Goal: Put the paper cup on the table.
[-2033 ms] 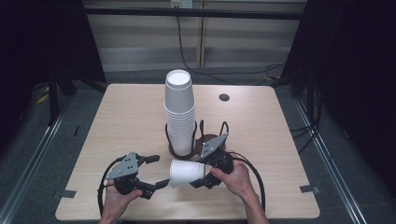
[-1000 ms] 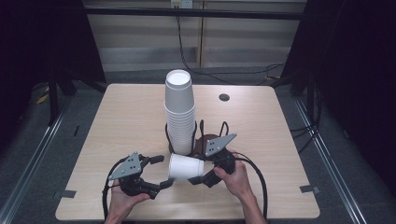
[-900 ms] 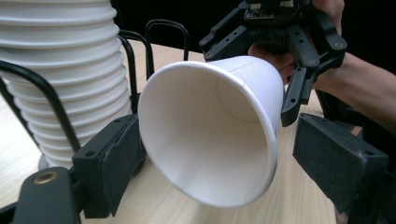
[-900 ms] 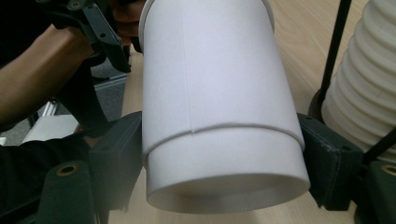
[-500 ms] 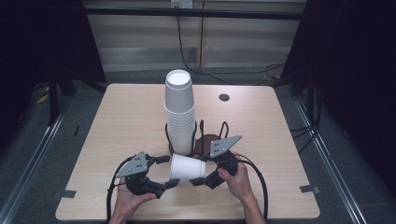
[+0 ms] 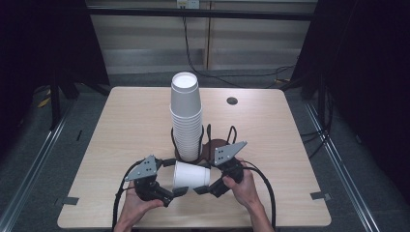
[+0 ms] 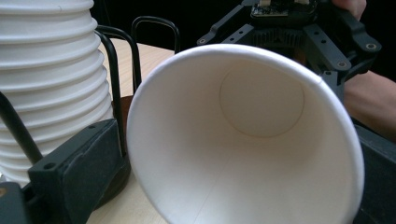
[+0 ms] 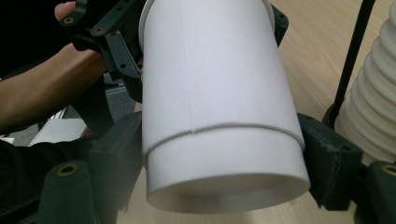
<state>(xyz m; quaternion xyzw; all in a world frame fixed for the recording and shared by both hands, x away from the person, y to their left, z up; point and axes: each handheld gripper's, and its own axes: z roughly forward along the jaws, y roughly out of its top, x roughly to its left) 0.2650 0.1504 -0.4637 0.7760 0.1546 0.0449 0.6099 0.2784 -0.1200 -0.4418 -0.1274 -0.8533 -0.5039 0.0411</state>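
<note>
Paper cup [image 6: 191,174]: lies sideways above the bench's [image 6: 125,121] front edge, between both grippers.
Right gripper [image 6: 207,188]: jaws pinch the cup's base end.
Left gripper [image 6: 176,192]: jaws have just been opening, spread at the rim.
Cup stack [image 6: 186,116]: upright in wire holder [image 6: 208,140] behind.

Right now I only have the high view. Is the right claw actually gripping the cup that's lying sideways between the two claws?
Observer: Yes. The right gripper view shows the right claw with a jaw pressed on each side of the paper cup, near its base.
Operator: And the left claw?
Observer: The left claw has just been opening its jaws. The cup's rim sits between them, but they are not clamping it.
Operator: Is there anything inside the cup?
Observer: No. The left gripper view looks straight into its mouth, and it is empty down to the bare bottom.
</note>
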